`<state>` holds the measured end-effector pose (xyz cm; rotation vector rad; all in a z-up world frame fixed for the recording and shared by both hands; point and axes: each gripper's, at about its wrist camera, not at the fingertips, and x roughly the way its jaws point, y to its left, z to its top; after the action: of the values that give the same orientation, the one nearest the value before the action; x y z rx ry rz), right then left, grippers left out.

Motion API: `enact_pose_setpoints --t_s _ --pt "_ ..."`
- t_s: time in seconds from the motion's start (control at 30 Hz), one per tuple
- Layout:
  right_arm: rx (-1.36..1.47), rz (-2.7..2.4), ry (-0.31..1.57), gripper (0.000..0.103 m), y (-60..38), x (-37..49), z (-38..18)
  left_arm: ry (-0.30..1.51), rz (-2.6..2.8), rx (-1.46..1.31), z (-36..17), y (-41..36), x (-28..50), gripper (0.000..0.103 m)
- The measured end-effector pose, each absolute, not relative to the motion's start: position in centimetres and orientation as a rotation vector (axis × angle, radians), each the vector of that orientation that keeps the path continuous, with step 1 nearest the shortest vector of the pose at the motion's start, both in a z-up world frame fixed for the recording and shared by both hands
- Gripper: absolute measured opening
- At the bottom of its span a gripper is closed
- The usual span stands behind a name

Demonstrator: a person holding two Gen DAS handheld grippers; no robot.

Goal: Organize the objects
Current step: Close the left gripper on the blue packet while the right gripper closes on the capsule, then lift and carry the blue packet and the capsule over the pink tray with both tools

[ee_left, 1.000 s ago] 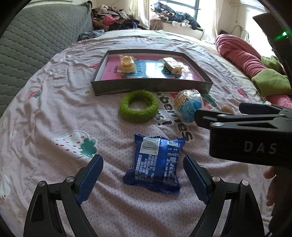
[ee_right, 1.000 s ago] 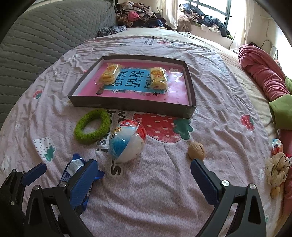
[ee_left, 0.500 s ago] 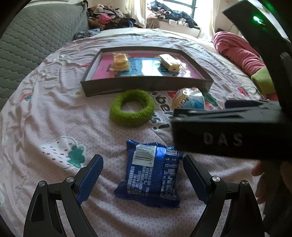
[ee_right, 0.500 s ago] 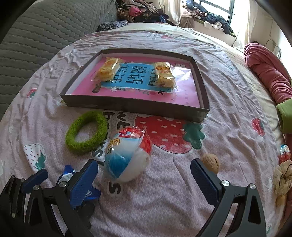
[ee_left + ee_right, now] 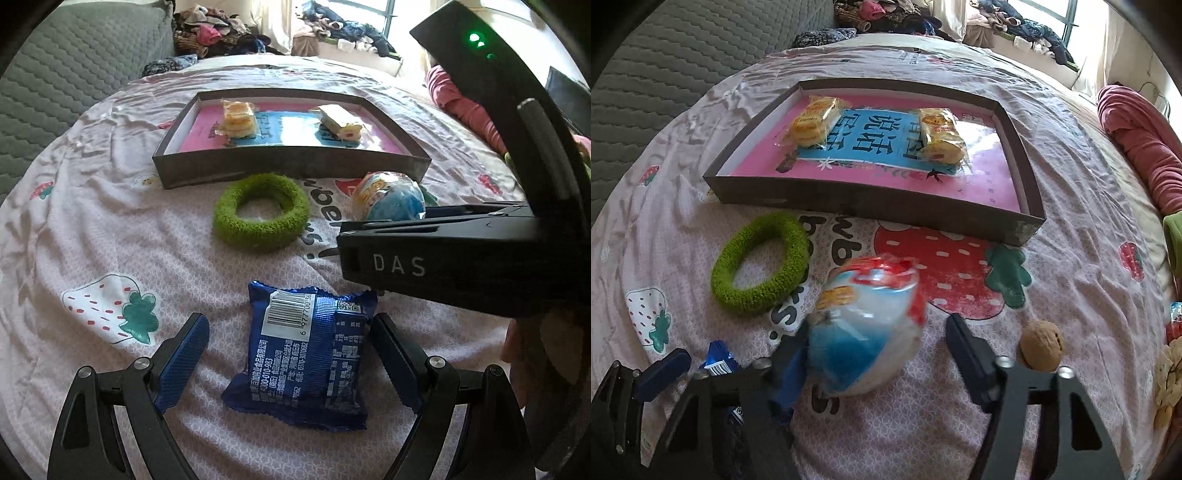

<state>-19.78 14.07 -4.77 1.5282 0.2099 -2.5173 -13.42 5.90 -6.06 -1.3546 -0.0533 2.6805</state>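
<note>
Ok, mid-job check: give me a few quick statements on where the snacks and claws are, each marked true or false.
1. Two wrapped cakes lie in the tray. True.
2. The green ring is inside the tray. False: it lies on the bedsheet in front of the tray.
3. The blue snack packet lies between the fingers of the open left claw. True.
4. The right claw is closing around the walnut. False: the round red, white and blue packet is between its closing jaws; the walnut lies apart, beside it.

Bright window daylight, tray (image 5: 295, 162) glare, fisheye-curved dark edges.
</note>
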Motion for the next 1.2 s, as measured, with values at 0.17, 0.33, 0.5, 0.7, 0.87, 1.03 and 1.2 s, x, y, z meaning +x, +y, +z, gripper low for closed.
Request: enact_pose_setpoints --t_s 0.17,0.33,0.5,0.7,0.87,1.03,1.2 --pt "1.536 -2.491 0.200 0.051 14.0 -19.7 -5.1 -0.031 2.656 -1.355 -6.0 6.3 -13.4 0.058" --pt "1.515 -2.493 0.179 0.050 14.5 -19.5 -4.8 -0.044 2.641 -1.355 -5.8 6.3 -13.3 0.053" --pt "1.492 -2.493 0.182 0.050 14.6 -19.0 -4.2 -0.040 2.632 -1.361 -5.6 6.4 -13.1 0.052" --pt "1.469 -2.503 0.196 0.050 14.7 -18.5 -3.2 -0.051 2.644 -1.359 -5.0 6.2 -12.8 0.052" --pt "1.454 -2.517 0.193 0.050 15.1 -17.7 -2.4 -0.061 2.674 -1.342 -3.9 5.7 -12.5 0.053" --pt "1.432 -2.534 0.189 0.050 15.4 -16.7 -1.0 -0.070 2.711 -1.323 -2.2 4.9 -11.9 0.053" --pt "1.401 -2.555 0.173 0.050 15.9 -15.3 0.7 -0.073 2.750 -1.298 -0.3 4.2 -11.2 0.052"
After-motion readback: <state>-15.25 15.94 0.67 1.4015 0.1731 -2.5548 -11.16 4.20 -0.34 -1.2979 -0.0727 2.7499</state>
